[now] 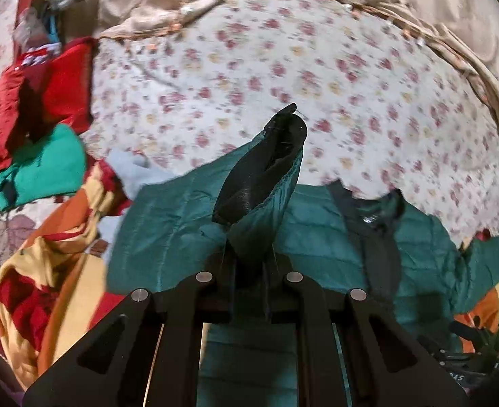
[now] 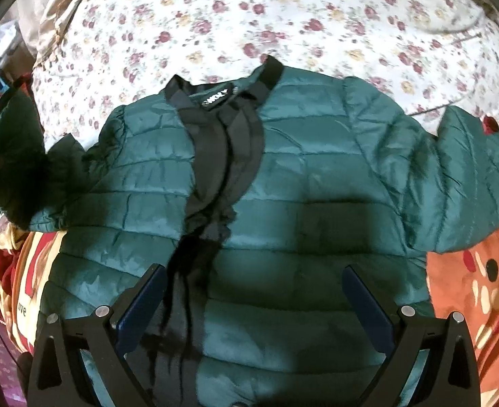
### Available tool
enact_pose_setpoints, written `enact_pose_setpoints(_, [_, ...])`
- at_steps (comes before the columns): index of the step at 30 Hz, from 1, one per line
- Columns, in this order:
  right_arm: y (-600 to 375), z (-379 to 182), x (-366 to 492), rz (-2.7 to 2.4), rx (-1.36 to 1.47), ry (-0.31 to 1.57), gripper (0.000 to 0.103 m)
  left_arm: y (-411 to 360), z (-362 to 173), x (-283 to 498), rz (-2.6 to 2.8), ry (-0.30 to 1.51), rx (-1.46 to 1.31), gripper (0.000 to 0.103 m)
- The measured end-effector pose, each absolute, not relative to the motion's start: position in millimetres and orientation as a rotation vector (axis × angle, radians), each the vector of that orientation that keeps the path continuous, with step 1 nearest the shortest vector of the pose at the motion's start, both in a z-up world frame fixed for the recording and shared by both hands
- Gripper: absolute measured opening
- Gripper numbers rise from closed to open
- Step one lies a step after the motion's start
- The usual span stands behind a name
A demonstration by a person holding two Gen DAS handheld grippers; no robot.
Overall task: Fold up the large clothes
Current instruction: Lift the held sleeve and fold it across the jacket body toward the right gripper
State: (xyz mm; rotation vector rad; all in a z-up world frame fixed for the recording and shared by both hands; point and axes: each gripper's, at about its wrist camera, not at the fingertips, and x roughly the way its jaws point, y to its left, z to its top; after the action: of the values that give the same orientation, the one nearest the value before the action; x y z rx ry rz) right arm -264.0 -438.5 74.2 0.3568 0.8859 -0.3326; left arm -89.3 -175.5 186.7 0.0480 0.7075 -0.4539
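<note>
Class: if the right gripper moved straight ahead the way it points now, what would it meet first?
Probably the green jacket: the open right gripper hangs just over its quilted front, with nothing between. Depth is unclear.

Green puffer jacket (image 2: 317, 176), spread front-up

A floral bedsheet (image 2: 283, 17) covers the bed; an orange patterned blanket (image 2: 480, 288) and red garments (image 1: 63, 81) lie along its edges.

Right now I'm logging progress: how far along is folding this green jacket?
Early. Done: the green puffer jacket lies spread front-up on the floral sheet. In hand: the left gripper pinches its sleeve cuff; the right gripper hovers open. Left: every fold.
</note>
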Motion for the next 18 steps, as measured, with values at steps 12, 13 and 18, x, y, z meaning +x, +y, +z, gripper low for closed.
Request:
enact_pose_setpoints(12, [-468, 78, -291, -0.375, 0.397, 0.862, 0.102, -254, 182, -131, -0.576, 0.712, 0.138, 0.011])
enact_pose_setpoints(13, [-471, 77, -293, -0.379, 0.402, 0.863, 0.102, -259, 181, -134, -0.587, 0.715, 0.144, 0.011])
enact_pose_setpoints(18, [-482, 72, -300, -0.404, 0.411, 0.872, 0.102, -285, 175, -147, -0.629, 0.729, 0.172, 0.011])
